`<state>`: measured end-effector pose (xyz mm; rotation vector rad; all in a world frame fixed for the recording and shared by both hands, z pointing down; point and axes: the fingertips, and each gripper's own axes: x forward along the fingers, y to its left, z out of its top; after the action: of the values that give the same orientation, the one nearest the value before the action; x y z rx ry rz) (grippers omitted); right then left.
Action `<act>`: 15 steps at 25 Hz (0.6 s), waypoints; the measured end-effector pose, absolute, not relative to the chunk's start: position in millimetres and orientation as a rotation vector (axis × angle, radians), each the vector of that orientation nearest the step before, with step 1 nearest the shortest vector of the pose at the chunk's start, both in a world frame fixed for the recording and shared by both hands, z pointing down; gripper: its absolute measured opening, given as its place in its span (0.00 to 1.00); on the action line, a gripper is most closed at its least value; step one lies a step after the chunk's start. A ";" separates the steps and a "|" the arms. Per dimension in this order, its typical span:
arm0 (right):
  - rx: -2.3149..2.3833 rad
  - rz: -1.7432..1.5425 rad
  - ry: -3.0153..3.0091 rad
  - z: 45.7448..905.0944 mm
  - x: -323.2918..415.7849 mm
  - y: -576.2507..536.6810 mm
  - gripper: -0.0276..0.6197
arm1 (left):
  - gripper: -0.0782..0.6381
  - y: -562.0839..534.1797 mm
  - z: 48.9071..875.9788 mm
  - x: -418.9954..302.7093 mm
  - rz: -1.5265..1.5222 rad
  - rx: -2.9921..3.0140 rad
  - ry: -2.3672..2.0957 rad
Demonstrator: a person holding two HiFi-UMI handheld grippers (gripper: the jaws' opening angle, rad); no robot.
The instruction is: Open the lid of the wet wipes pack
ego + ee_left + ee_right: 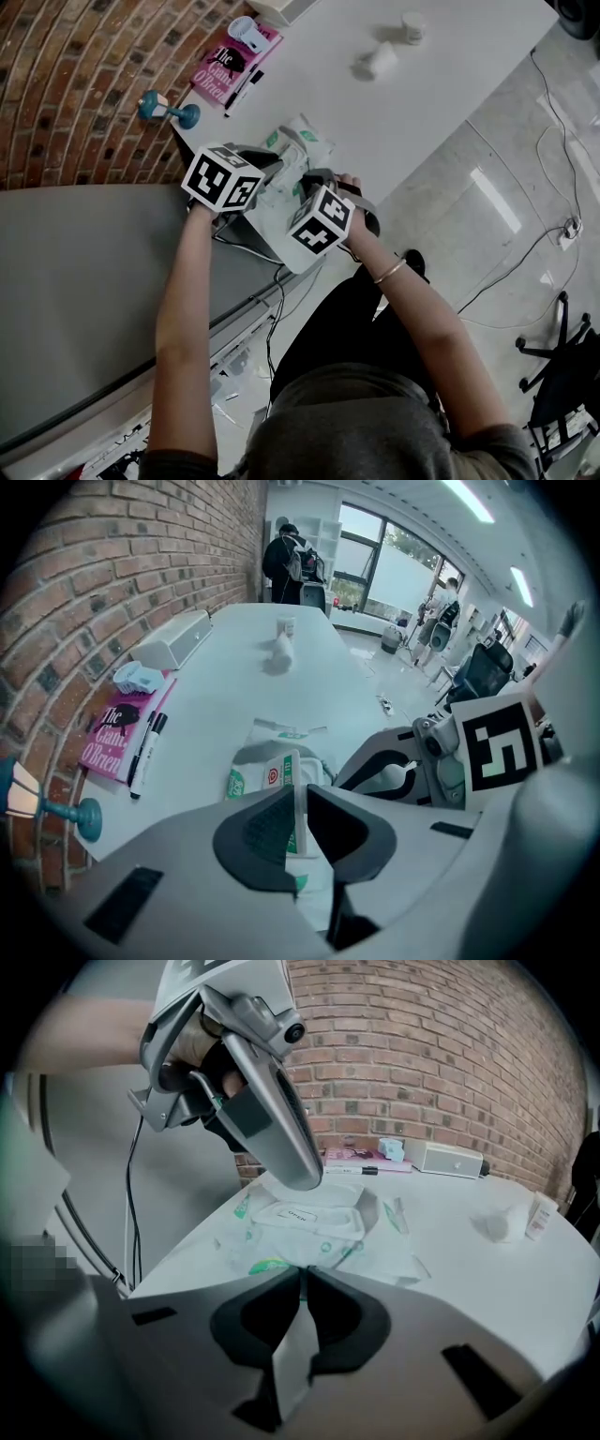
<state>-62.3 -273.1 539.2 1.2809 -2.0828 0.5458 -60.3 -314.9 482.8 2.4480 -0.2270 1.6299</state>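
White desk (450,84) beside a brick wall (75,75). The pack (370,1246) lies flat at the desk's near corner. Left gripper (302,803): jaws clenched on a thin white flap, apparently the edge of the lid (309,1215), placed to lift it. Right gripper (305,1288): jaws clamped on the pack's near film edge, probably anchoring it against that pull. A book (230,61) lies well apart.

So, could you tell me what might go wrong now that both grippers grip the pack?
The right gripper pinches only the wipes pack's thin end seam; it may slip or tear when pulled. The left gripper holds just the lid's rim, which could slip out. The pack lies by the table corner and might slide off.
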 end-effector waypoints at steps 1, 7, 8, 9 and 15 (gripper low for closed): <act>1.279 0.550 -2.084 539.2 -62.2 -273.1 0.09 | 0.18 -318.2 479.8 -61.3 1.627 2.459 -0.257; 1.279 0.551 -2.080 539.5 -60.9 -273.3 0.09 | 0.15 -341.3 469.7 -67.7 1.681 2.512 -0.412; 1.277 0.553 -2.081 539.3 -61.0 -273.8 0.09 | 0.15 -344.8 469.0 -69.0 1.697 2.521 -0.438; 1.275 0.556 -2.082 539.3 -61.1 -273.9 0.09 | 0.15 -347.7 468.7 -70.2 1.706 2.529 -0.462; 1.269 0.572 -2.087 539.7 -60.9 -273.2 0.09 | 0.15 -362.8 470.2 -76.6 1.693 2.537 -0.589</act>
<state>-60.9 -273.2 539.7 1.2686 -2.0873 0.5723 -76.6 -362.8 470.2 2.5374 -0.5891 1.6929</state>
